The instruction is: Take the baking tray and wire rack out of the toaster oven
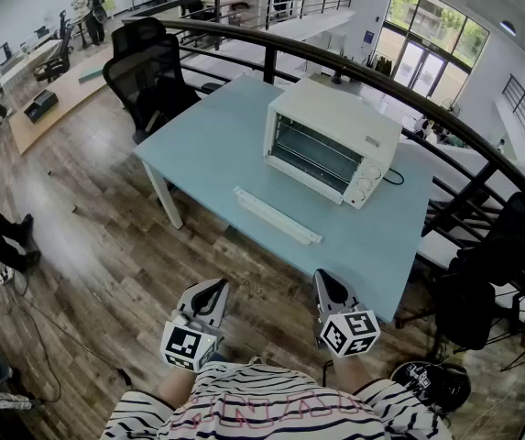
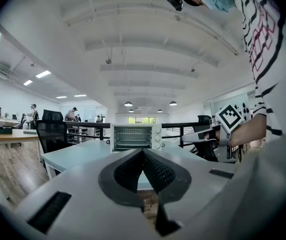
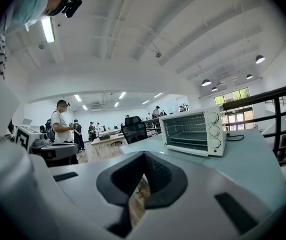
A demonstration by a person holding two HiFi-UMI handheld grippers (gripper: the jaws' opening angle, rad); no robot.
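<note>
A white toaster oven (image 1: 331, 140) stands on the pale blue table (image 1: 216, 145), with its door folded down and the door's white front bar (image 1: 276, 215) toward me. Shelves show inside the oven (image 2: 133, 136) (image 3: 192, 131); I cannot tell tray from wire rack at this distance. Both grippers are held close to the person's body, short of the table's near edge. My left gripper (image 1: 214, 287) (image 2: 143, 151) is shut and empty. My right gripper (image 1: 322, 278) (image 3: 143, 155) is also shut and empty. Each gripper shows in the other's view, the right gripper (image 2: 205, 133) and the left gripper (image 3: 58, 146).
Black office chairs (image 1: 152, 71) stand at the table's far left corner. A curved black railing (image 1: 381, 81) runs behind and to the right of the table. The oven's cable (image 1: 394, 178) trails to the right. A dark bag (image 1: 432, 383) lies on the wooden floor at my right. People stand in the distance.
</note>
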